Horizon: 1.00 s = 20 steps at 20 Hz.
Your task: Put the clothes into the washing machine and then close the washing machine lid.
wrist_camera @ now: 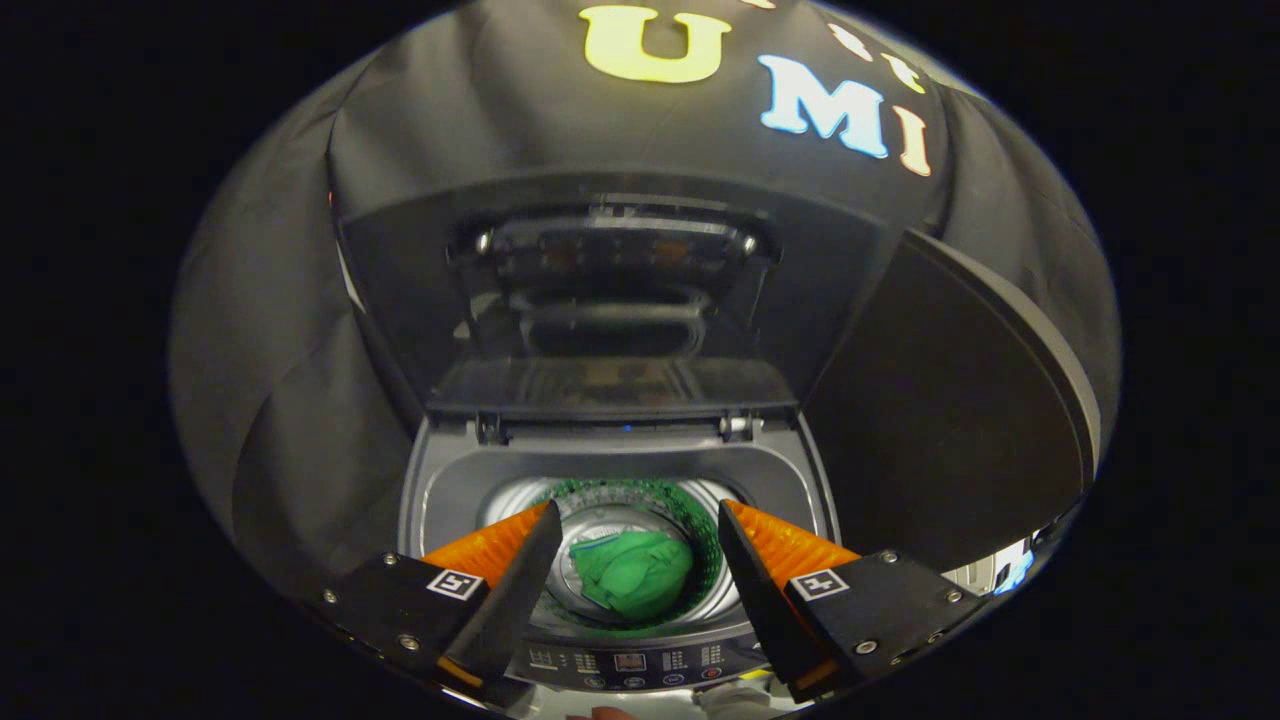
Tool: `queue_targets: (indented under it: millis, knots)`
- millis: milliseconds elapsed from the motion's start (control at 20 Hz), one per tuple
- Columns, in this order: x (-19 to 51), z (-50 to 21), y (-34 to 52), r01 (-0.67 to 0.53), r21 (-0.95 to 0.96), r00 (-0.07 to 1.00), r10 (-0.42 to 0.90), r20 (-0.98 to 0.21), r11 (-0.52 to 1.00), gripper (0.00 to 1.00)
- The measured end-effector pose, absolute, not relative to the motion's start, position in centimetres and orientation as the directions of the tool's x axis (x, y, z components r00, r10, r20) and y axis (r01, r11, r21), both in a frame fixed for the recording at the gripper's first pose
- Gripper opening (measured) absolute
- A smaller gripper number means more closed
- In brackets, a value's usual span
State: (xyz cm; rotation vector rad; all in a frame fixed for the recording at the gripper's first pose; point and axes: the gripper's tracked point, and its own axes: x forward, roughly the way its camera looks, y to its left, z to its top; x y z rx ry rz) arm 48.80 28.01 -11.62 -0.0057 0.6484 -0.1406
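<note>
with the green clothes [632, 572] lying in the drum below its spread, empty fingers, the claw [636, 528] must next reach the raised lid [610, 300] beyond and swing it down.

Clothes [632, 573] inside washing machine [440, 490] drum

The control panel [628, 662] markings are too small to read.

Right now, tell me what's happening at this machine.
A person's handheld gripper hangs open above the top-loading washing machine, fingers apart and holding nothing. The green clothes already lie in the drum, below and between the fingers. The lid stands upright and open, so closing it is what's left.
</note>
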Motion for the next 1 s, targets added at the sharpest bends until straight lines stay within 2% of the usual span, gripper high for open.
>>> queue_targets:
  millis: [250,450,800,1000]
  knots:
    - [50.6,-1.9,26.0,0.198,-0.058,0.856,-0.202,-0.477,0.978,0.96]
    - [53.2,2.1,25.1,0.219,-0.044,0.879,-0.217,-0.424,0.975,0.95]
    - [59.9,5.6,24.5,0.191,-0.061,0.897,-0.200,-0.394,0.980,0.95]
    - [63.7,3.8,24.0,0.177,-0.071,0.879,-0.190,-0.437,0.982,0.95]
